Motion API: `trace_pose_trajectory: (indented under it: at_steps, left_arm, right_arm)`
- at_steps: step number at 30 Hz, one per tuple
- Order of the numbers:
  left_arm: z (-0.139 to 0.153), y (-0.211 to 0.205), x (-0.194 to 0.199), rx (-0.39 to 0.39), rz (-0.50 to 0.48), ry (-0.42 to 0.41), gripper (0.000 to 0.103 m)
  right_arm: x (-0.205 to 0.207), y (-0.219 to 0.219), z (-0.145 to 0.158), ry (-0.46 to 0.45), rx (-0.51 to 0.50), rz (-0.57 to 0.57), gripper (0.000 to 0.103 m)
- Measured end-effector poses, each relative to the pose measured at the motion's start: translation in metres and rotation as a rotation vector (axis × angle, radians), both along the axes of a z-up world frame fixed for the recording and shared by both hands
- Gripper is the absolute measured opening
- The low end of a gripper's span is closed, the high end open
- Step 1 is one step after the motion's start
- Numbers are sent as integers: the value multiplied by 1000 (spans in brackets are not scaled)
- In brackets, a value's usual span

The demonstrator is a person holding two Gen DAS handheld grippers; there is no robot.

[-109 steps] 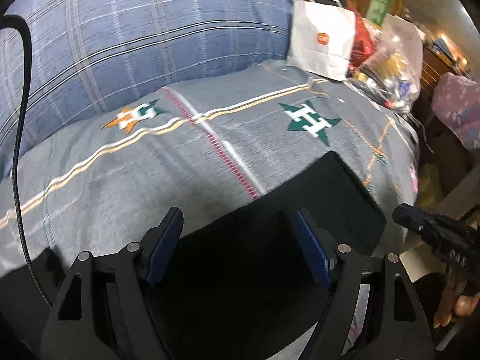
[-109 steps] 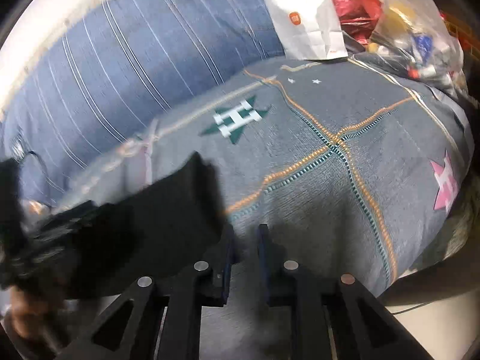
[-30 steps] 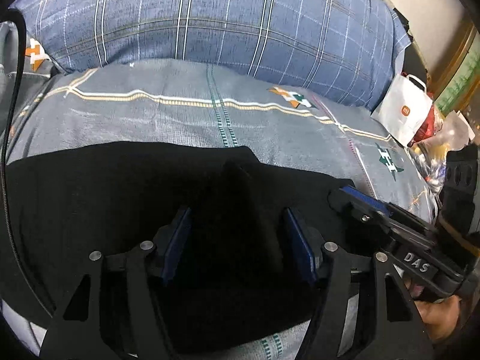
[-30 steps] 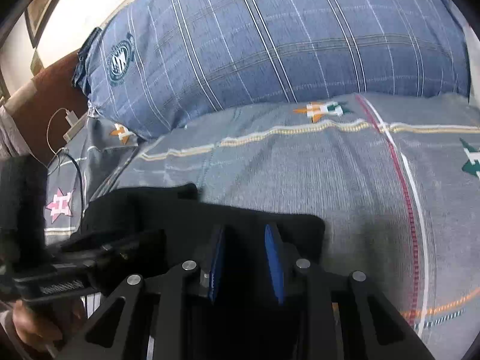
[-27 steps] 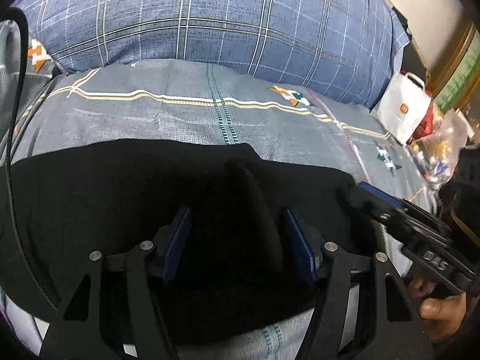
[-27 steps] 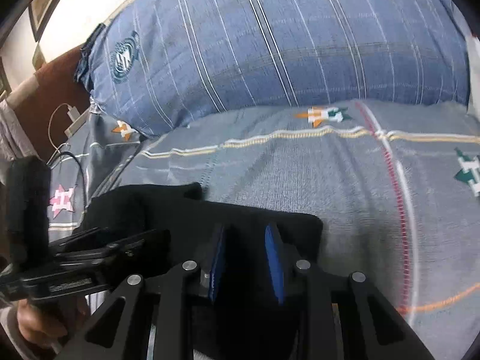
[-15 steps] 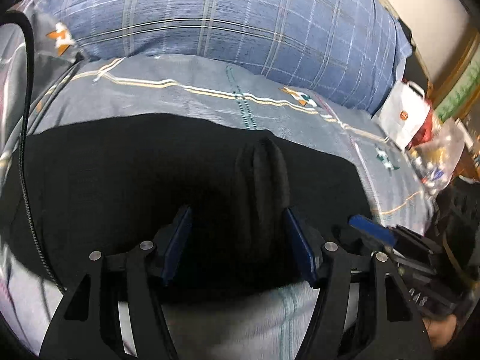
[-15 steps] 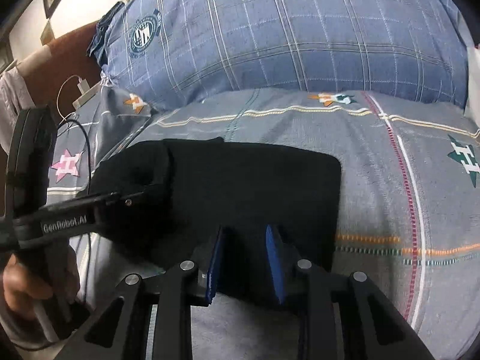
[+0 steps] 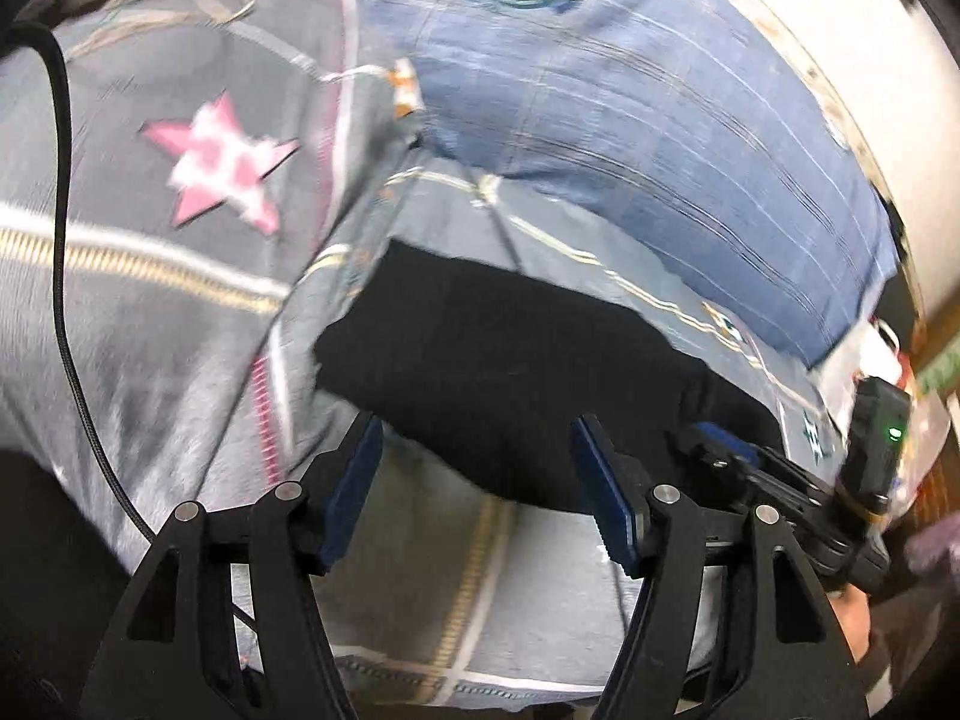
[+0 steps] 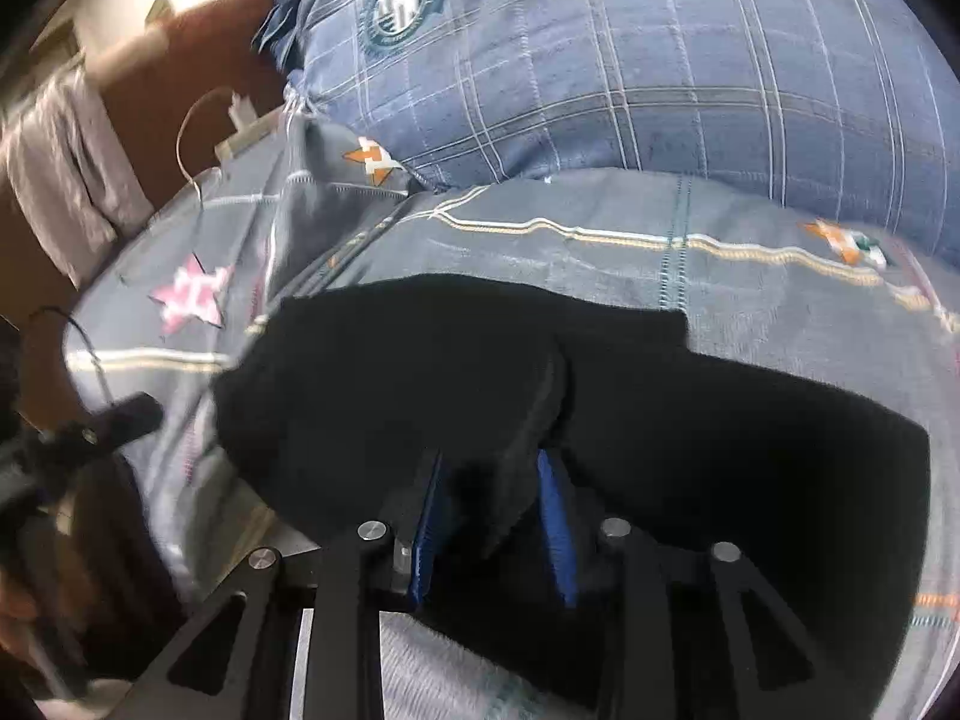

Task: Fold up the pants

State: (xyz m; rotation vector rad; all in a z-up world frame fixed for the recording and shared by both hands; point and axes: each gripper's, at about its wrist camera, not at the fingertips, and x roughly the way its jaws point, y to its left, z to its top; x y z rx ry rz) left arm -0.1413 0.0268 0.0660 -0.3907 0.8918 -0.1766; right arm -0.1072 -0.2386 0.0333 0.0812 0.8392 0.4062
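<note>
The black pants (image 9: 516,372) lie folded flat on the grey patterned bedspread (image 9: 150,312). My left gripper (image 9: 474,450) is open and empty, its blue pads just off the pants' near edge. In the right wrist view the pants (image 10: 690,438) fill the middle, and my right gripper (image 10: 492,468) is shut on a raised ridge of the black cloth near its front edge. The right gripper also shows at the right of the left wrist view (image 9: 726,450). The left gripper shows at the left edge of the right wrist view (image 10: 132,414).
A large blue plaid pillow (image 10: 630,60) lies behind the pants. A pink star (image 9: 222,162) marks the bedspread at left. A black cable (image 9: 66,240) hangs along the left side. A white charger and cord (image 10: 234,114) lie by the brown headboard. Bags (image 9: 882,354) stand at far right.
My left gripper has let go of the pants fold, opened wide and swung left and back off the cloth. My right gripper still pinches the cloth.
</note>
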Motion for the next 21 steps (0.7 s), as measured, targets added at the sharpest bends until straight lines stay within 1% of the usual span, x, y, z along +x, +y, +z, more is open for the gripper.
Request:
trace_pose_trajectory:
  at_steps: [1, 4, 7, 9, 10, 12, 13, 18, 21]
  left_arm:
    - [-4, 4, 0, -7, 9, 11, 66]
    - [-13, 9, 4, -31, 28, 27, 66]
    - [-16, 3, 7, -20, 26, 26, 66]
    - [-20, -3, 8, -11, 18, 32, 66]
    - [-22, -4, 11, -5, 18, 36, 66]
    - [-26, -6, 14, 5, 21, 41, 66]
    - [-27, -6, 16, 6, 22, 43, 66]
    - [-32, -9, 22, 3, 28, 59, 66]
    - [-35, -10, 24, 4, 20, 67, 66]
  right_arm:
    - [0, 1, 4, 8, 2, 5, 32]
    - [-1, -1, 17, -1, 51, 16, 32]
    - [-4, 1, 24, -17, 28, 17, 32]
    - [-5, -2, 22, -29, 30, 5, 32]
    - [-5, -5, 19, -20, 35, 1, 32]
    - [1, -5, 8, 34, 37, -5, 32]
    - [2, -5, 6, 45, 39, -6, 32]
    - [4, 3, 31, -19, 71, 45, 33]
    - [14, 17, 40, -32, 86, 98, 35]
